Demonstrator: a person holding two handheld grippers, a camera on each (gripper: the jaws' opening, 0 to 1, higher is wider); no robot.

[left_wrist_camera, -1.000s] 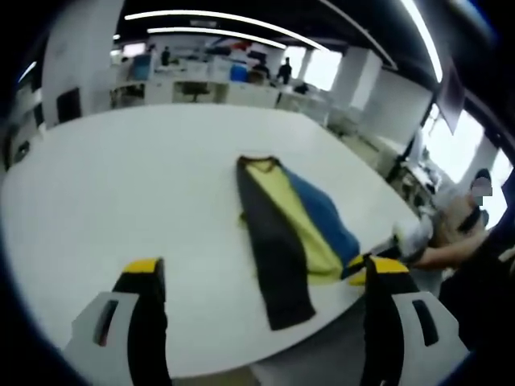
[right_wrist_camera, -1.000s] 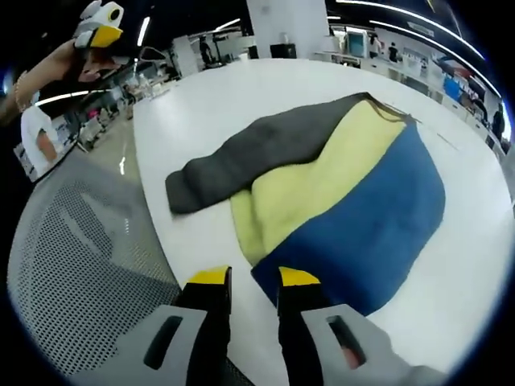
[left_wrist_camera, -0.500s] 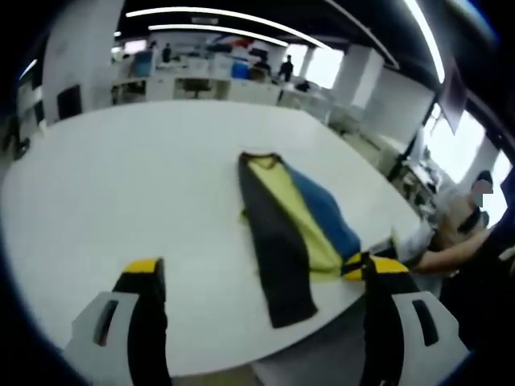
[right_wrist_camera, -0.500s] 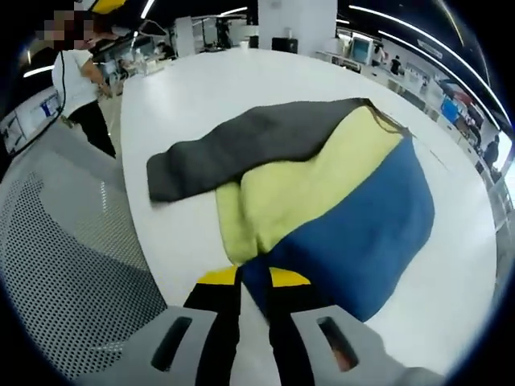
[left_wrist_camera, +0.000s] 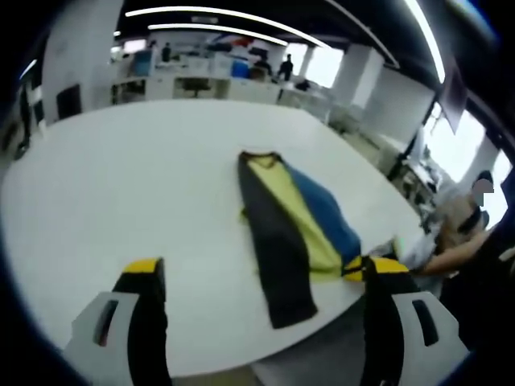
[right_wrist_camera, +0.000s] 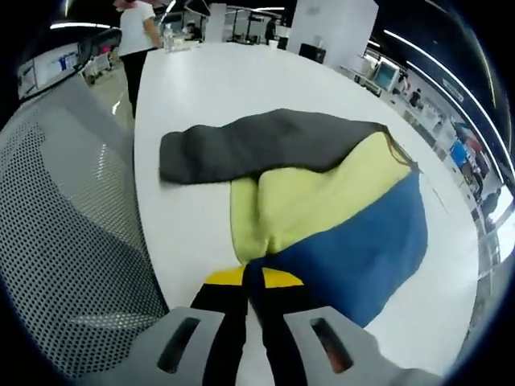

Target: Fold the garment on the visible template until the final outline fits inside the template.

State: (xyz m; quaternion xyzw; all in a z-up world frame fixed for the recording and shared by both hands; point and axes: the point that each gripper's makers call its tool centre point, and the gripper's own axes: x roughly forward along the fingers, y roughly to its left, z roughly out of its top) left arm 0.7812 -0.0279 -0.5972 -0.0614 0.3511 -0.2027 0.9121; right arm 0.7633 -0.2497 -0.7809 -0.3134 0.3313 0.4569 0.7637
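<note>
1. Left gripper view. The left gripper is held back from the white table, jaws spread wide and grasping nothing. The garment lies ahead and toward the right jaw: a long narrow strip with a dark grey band on the near side, yellow in the middle and blue on the far side. One end reaches the table edge beside the right jaw's yellow tip. A person's hand and forearm come in from the right at that end. This view has scarcely altered over the last second.

2. Right gripper view. The right gripper is clenched on the near corner of the garment, where blue and yellow panels meet at the table edge; the yellow tips sit either side of the fabric. A second ago the jaws stood apart just short of that hem; they have since closed on it. The grey sleeve stretches away to the left ahead of the jaws. A mesh chair back lies left of the gripper.

3. Meaning for the task. The grasp is now made, so a fold can probably begin by lifting this corner. No template outline can be made out on the table, possibly because of the blur, so fit cannot be judged.
</note>
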